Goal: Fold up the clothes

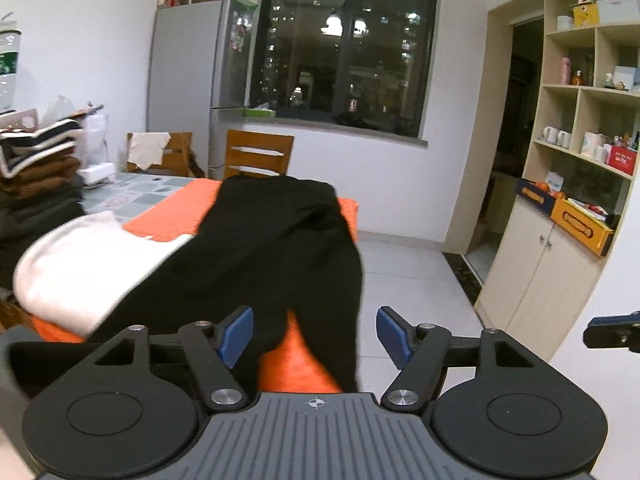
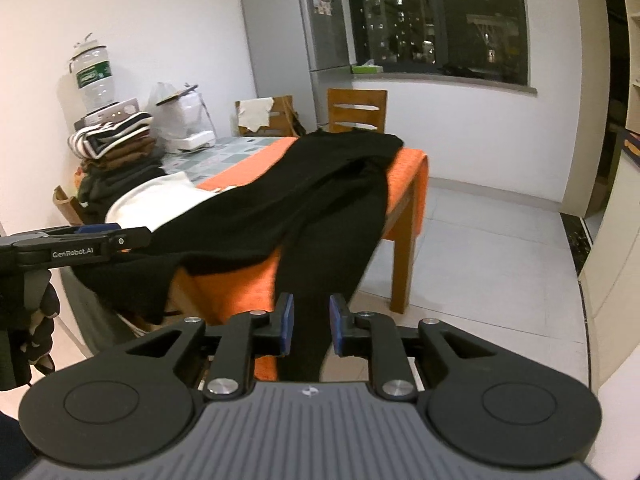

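black trousers (image 2: 320, 200) between right claw (image 2: 311, 330) pads

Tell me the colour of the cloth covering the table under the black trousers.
Orange cloth, clearest in the right wrist view, beneath the black trousers.

White walls enclose the room, and a dark-framed window (image 1: 344, 52) shows lit buildings at night, with lamp glare on the glass. A grey fridge (image 1: 192, 80) stands left of it — two wooden chairs (image 1: 258, 156) sit beneath. Pale floor tiles (image 2: 480, 272) spread rightward to open beige shelving (image 1: 584, 92) above cupboard doors.
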### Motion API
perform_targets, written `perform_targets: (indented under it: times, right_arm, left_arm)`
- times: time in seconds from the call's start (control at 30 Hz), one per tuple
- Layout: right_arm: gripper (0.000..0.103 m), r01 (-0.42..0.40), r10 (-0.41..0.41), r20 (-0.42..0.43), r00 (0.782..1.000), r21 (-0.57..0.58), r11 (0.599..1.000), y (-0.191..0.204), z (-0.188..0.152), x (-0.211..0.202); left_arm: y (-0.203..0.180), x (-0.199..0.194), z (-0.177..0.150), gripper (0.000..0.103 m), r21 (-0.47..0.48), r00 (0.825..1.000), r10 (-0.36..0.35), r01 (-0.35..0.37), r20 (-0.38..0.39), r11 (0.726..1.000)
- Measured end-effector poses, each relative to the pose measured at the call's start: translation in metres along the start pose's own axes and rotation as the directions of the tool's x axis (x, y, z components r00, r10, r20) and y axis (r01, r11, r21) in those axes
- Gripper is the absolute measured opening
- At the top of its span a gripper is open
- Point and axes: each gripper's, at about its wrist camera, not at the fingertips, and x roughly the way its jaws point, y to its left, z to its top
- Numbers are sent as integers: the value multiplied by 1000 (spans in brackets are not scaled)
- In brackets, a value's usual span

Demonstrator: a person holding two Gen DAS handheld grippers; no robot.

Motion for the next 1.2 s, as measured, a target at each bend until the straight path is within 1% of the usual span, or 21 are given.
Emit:
perform_targets:
  times: [0.1,0.23,0.43,0.53,0.6,0.73,0.9,0.97,1.13,1.2]
  right_arm:
    - [23,-1,1,-4,1000,14,1000,-39,7,5]
    - [24,-8,8,-2,1000,25,1000,-94,26,25]
    - [24,-18,18,3,1000,5,1000,-175,83,79]
    - [24,-22,22,5,1000,-5,1000,-215,112,106]
    - [24,-28,28,8,1000,-13,1000,-241,131,125]
    - [25,-55,56,19,998,-43,998,-288,175,168]
    - [26,-95,95,-6,995,-66,993,-338,224,231]
    - [26,-121,120,-22,993,-70,990,-355,240,258]
    - [26,-202,197,-55,979,-120,972,-388,279,329]
    - [26,-245,237,-68,969,-154,957,-403,300,361]
  left_arm:
    - [-24,23,6,74,3,1000,-6,6,0,1000]
    - [-50,64,15,77,-1,1000,-6,6,-5,1000]
    - [-79,148,37,79,-52,1000,5,-5,-8,999]
    - [-90,193,54,79,-85,1000,25,-26,-15,996]
    - [-95,218,63,81,-104,999,33,-33,-7,994]
    - [-104,269,82,82,-123,998,60,-61,-14,990]
    - [-115,322,96,83,-137,993,109,-115,-51,984]
    - [-119,343,99,84,-152,988,141,-150,-68,977]
    - [-128,398,103,84,-211,968,232,-249,-99,945]
    - [-130,418,104,84,-223,955,282,-297,-97,929]
